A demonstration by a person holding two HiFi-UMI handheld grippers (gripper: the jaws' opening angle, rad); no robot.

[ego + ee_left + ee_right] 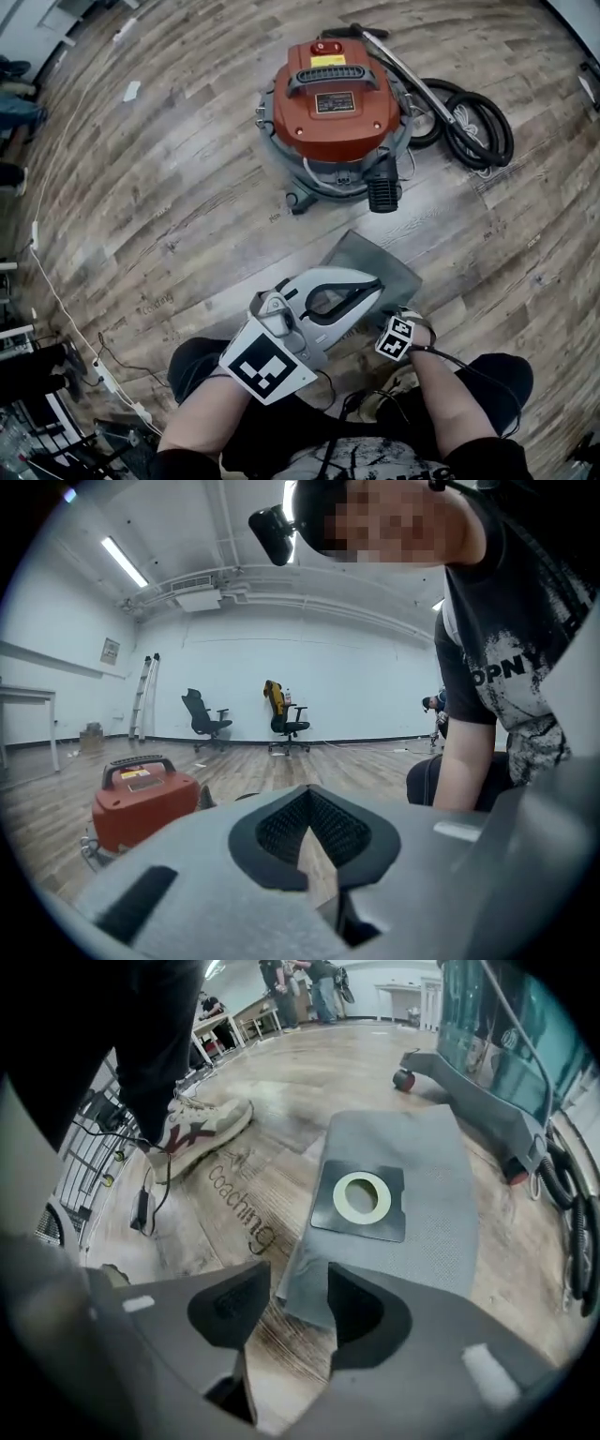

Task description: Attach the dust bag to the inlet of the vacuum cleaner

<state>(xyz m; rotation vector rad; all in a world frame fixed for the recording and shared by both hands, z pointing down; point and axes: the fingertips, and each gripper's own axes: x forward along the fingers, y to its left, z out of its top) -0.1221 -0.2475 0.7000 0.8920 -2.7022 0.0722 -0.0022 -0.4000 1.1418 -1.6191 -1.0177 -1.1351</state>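
The red vacuum cleaner [336,103] stands on the wood floor with its black ribbed inlet [383,192] facing me. A grey dust bag [361,253] lies flat on the floor just in front of it. In the right gripper view the dust bag [427,1138] shows a black collar with a pale ring [364,1196]. My right gripper [298,1297] points steeply down, jaws open over the bag's near corner, not touching it. In the head view only the right gripper's marker cube [396,337] shows. My left gripper [373,281] hovers over the bag. The left gripper [309,834] is shut and empty, with the vacuum cleaner [141,806] off to its left.
A black hose and metal wand [469,122] lie coiled right of the vacuum. A thin cable [56,300] runs along the floor at left. My shoe [202,1127] rests left of the bag. Office chairs [206,721] stand at the far wall.
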